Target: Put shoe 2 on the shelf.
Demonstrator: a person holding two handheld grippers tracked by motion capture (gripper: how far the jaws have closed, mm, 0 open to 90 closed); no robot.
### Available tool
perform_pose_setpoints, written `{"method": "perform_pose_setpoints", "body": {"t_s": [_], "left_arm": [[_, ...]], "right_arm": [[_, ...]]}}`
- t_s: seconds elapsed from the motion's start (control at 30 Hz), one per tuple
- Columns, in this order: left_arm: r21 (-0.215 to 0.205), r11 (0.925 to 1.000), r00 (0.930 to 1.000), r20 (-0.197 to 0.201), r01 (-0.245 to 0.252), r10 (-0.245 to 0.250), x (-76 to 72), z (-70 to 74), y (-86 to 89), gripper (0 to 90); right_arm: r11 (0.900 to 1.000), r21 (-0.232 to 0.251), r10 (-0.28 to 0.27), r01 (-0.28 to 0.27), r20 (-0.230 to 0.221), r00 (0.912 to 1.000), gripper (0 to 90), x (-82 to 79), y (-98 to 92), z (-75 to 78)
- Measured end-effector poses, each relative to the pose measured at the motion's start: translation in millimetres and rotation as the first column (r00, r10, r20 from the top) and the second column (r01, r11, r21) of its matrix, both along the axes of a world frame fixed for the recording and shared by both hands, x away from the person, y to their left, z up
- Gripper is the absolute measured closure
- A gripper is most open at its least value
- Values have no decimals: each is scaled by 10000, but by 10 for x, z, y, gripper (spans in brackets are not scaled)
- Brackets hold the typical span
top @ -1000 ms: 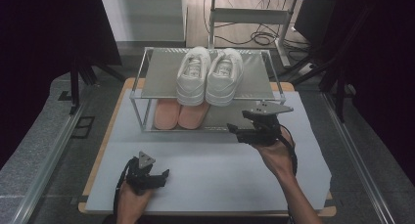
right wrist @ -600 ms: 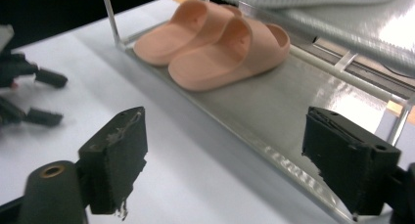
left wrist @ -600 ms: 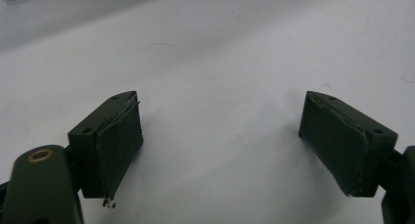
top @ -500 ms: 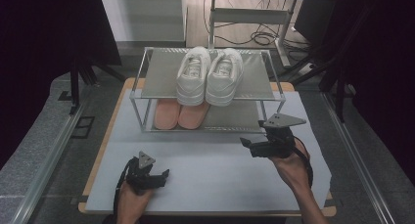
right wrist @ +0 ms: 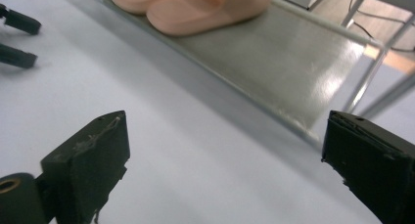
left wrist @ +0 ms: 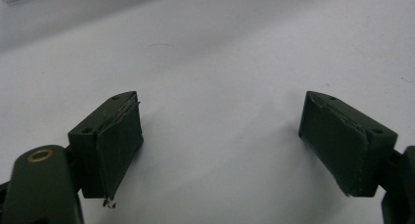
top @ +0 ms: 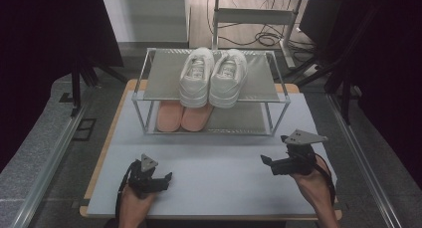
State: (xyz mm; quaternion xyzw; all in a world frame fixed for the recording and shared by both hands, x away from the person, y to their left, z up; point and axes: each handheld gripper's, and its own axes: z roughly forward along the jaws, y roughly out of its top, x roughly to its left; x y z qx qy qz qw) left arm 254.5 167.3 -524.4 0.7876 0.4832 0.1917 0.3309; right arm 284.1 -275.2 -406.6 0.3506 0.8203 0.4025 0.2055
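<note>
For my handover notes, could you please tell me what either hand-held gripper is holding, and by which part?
Nothing: the left hand-held gripper and right hand-held gripper both stand open and empty.

From my seat the high view is dim at its sides – black curtains swallow the edges – while the pale tabletop (top: 214, 173) takes soft overhead light. In the left gripper view I see it nearly washed out, with faint shadows under the jaws. The right gripper view gives me glare on the metal shelf (right wrist: 274, 53); the pink shoes (right wrist: 195, 9) are soft, slightly blurred
</note>
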Motion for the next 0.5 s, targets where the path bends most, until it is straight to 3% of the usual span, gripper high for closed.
{"method": "perform_pose_setpoints", "body": {"t_s": [0.5], "left_arm": [[67,10000,10000,-30,46,-46,0,3,6,160]], "right_arm": [[9977,19,-679,682,-674,9954,0,-132,-307,-492]]}}
